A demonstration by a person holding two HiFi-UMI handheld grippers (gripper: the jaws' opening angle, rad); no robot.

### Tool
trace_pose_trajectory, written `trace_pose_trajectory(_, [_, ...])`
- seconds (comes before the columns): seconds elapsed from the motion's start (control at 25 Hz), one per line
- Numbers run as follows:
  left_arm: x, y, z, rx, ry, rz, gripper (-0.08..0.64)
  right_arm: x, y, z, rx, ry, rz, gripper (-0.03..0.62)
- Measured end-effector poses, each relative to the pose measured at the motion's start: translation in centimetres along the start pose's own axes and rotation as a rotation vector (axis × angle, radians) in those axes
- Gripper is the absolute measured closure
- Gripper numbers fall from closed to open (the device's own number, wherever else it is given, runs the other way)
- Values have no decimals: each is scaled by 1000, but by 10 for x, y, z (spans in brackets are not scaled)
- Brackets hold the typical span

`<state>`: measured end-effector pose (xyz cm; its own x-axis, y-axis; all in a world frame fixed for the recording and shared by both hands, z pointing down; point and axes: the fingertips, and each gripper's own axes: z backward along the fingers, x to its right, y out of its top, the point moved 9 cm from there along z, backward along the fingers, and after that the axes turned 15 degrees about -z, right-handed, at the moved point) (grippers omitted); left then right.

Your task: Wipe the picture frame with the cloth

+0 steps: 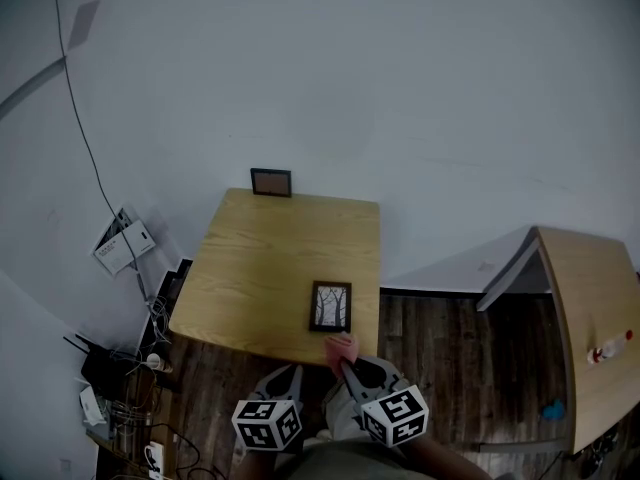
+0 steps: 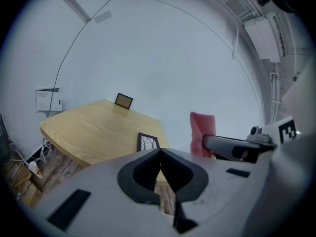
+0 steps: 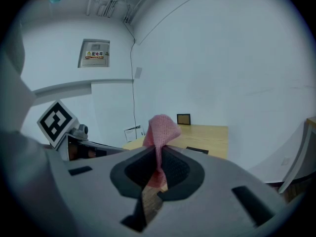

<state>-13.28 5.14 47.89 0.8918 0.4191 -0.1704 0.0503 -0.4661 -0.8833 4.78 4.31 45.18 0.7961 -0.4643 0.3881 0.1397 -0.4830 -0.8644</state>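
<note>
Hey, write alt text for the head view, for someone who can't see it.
From above, the right gripper holds a pink cloth at the near edge of a wooden table, beside the shut, empty left gripper. A dark picture frame lies on the table beyond the cloth; a second frame stands at the far edge.

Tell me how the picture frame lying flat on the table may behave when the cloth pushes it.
The picture frame lies flat, so it probably cannot tip; it may slide. It looks thin and likely light, so wiping could shift it. It sits near the table edge, so a push toward that edge might drop it.
</note>
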Motion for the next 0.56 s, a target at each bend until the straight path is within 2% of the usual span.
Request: trace_pose_trajectory(0.56, [-1, 7, -11, 7, -7, -3, 555, 9, 5, -3, 13, -5, -16, 571])
